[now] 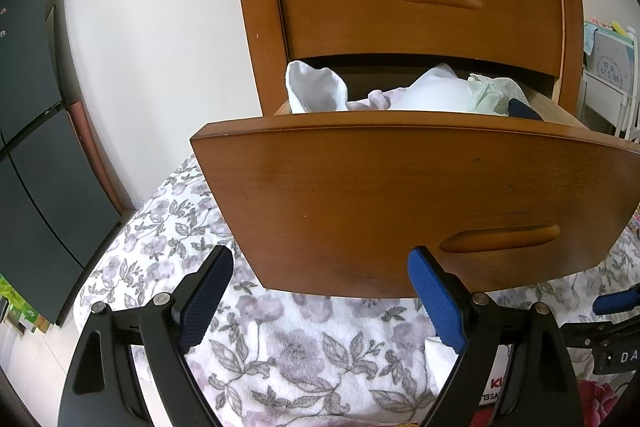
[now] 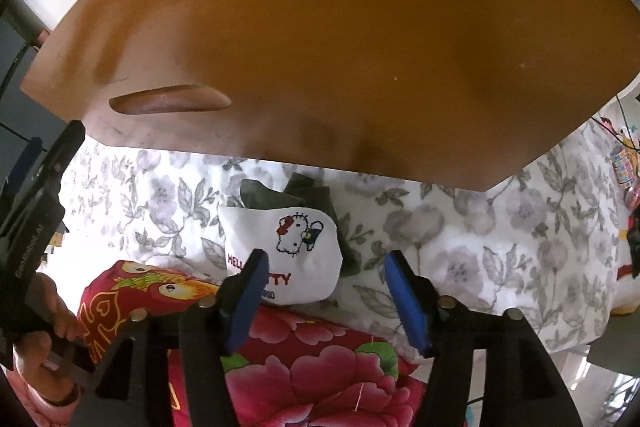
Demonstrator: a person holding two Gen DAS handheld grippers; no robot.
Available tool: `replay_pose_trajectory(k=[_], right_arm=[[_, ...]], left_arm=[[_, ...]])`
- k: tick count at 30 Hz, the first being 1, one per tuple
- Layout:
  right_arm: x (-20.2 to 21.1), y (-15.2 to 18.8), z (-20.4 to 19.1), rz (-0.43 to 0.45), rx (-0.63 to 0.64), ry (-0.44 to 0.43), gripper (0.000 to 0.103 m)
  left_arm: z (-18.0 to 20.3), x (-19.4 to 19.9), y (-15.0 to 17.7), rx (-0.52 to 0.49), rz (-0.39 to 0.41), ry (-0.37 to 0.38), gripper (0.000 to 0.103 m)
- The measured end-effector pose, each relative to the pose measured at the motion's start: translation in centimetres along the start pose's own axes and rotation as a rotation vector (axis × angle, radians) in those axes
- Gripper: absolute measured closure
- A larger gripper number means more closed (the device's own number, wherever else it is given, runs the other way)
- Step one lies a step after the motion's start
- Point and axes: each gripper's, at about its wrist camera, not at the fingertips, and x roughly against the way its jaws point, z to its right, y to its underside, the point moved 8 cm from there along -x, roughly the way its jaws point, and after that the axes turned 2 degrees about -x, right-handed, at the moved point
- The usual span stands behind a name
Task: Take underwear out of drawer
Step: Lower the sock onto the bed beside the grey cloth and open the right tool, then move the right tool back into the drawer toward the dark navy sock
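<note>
1. On the bed, over the grey-flowered blanket point(image 2: 460, 227), the lower drawer point(image 1: 400, 195) of a brown wooden dresser point(image 1: 256, 11) stands pulled out, its front panel jutting over the bedding.
2. Inside the drawer lie crumpled white garments point(image 1: 316, 87), heaped above its top edge, with a pale lacy piece point(image 1: 496, 87) toward the right corner.
3. The white Hello Kitty underwear point(image 2: 288, 243) lies out on the blanket below the drawer front, on top of a dark grey-green cloth point(image 2: 272, 193) and just beside a red flowered quilt point(image 2: 304, 359).
4. The right tool point(image 2: 324, 287) hangs above the underwear, jaws wide, pads clear of the fabric.
5. The left tool point(image 1: 320, 287) hangs before the drawer front, jaws apart and empty.
6. A hand point(image 2: 48, 327) grips the left tool's handle.
</note>
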Motion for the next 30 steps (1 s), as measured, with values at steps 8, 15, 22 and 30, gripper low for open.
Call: replay_pose_trajectory(k=[8, 15, 22, 30], right_arm=[[0.6, -0.1, 0.2, 0.035, 0.016, 0.011, 0.008], [1.3, -0.3, 0.6, 0.077, 0.022, 0.022, 0.000], [1.9, -0.4, 1.3, 0.107, 0.021, 0.029, 0.000], [3.9, -0.9, 0.6, 0.186, 0.069, 0.038, 0.000]], left_arm=[[0.0, 0.0, 0.0, 0.000, 0.000, 0.000, 0.013], [0.0, 0.0, 0.0, 0.002, -0.001, 0.001, 0.013], [0.0, 0.0, 0.0, 0.002, -0.001, 0.001, 0.013], [0.0, 0.0, 0.1, 0.007, -0.004, 0.003, 0.013]])
